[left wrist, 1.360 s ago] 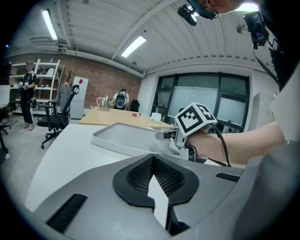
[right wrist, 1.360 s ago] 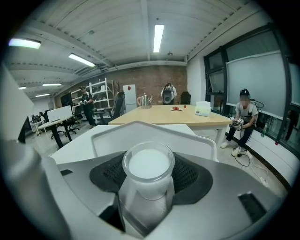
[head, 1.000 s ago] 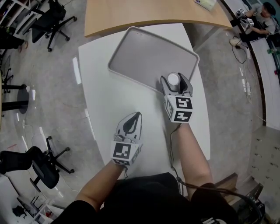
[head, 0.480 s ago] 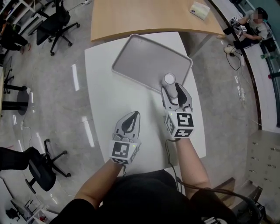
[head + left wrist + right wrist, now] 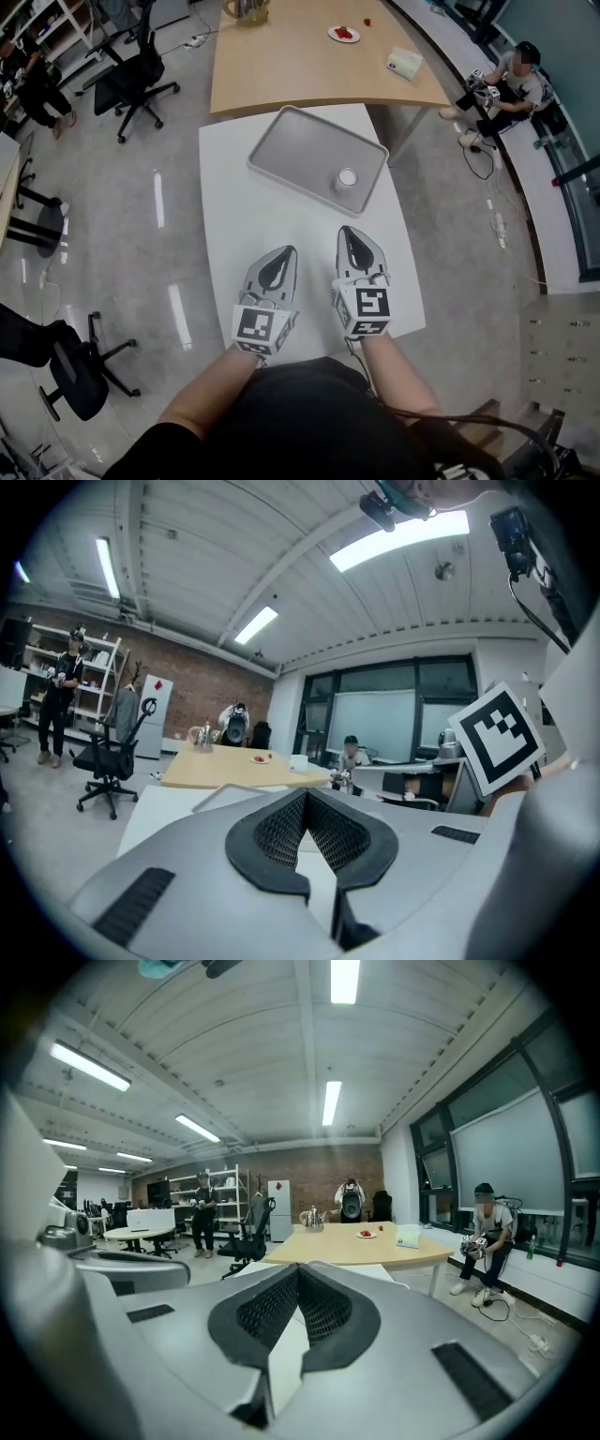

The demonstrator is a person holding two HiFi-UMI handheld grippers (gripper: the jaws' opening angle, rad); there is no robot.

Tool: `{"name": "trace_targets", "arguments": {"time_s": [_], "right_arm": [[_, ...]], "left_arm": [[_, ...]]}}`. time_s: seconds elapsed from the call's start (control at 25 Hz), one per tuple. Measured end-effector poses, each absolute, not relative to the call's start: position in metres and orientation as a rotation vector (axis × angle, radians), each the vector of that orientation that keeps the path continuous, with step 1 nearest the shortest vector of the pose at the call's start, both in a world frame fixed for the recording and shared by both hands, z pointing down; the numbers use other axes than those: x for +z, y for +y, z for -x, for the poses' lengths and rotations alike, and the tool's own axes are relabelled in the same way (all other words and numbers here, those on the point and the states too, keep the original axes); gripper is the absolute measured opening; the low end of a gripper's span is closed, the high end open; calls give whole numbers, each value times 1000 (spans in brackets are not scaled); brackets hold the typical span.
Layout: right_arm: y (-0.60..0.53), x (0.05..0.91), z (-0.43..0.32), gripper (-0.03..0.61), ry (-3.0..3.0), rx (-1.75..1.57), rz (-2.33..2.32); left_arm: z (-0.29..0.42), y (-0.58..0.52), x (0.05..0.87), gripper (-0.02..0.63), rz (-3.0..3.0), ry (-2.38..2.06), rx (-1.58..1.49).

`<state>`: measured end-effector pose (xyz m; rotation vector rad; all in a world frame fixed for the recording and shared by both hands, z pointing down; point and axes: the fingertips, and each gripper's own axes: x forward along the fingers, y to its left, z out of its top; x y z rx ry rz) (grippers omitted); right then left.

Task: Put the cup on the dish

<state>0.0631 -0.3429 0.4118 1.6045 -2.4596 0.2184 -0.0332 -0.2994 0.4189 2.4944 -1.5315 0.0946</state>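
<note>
A small white cup stands upright on the grey tray-like dish, near its right corner. No gripper touches it. My right gripper is over the white table, well short of the dish. Its jaws have just been closing and now meet with nothing between them, as the right gripper view shows. My left gripper sits beside it to the left, shut and empty, its tips together in the left gripper view. Both point toward the dish.
The dish lies at the far end of a white table. Behind it is a wooden table with a plate, a box and a kettle. Office chairs stand to the left, and a seated person is at the far right.
The right gripper has drawn back from the cup toward me and its open jaws have closed, leaving the cup on the dish. The left gripper has also pulled back a little.
</note>
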Motion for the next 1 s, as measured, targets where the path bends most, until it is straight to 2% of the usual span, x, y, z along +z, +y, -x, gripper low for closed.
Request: {"name": "trace_targets", "arguments": {"time_s": [0.32,1.0], "right_arm": [[-273,371,-46,14,-2523,135,-1550],[-230,337,-28,12,-2564,50,-1515]], "left_arm": [[26,-257,366,8,-2574,-1550,-2],[22,-218,342,8,-2603,-1560,-10]]}}
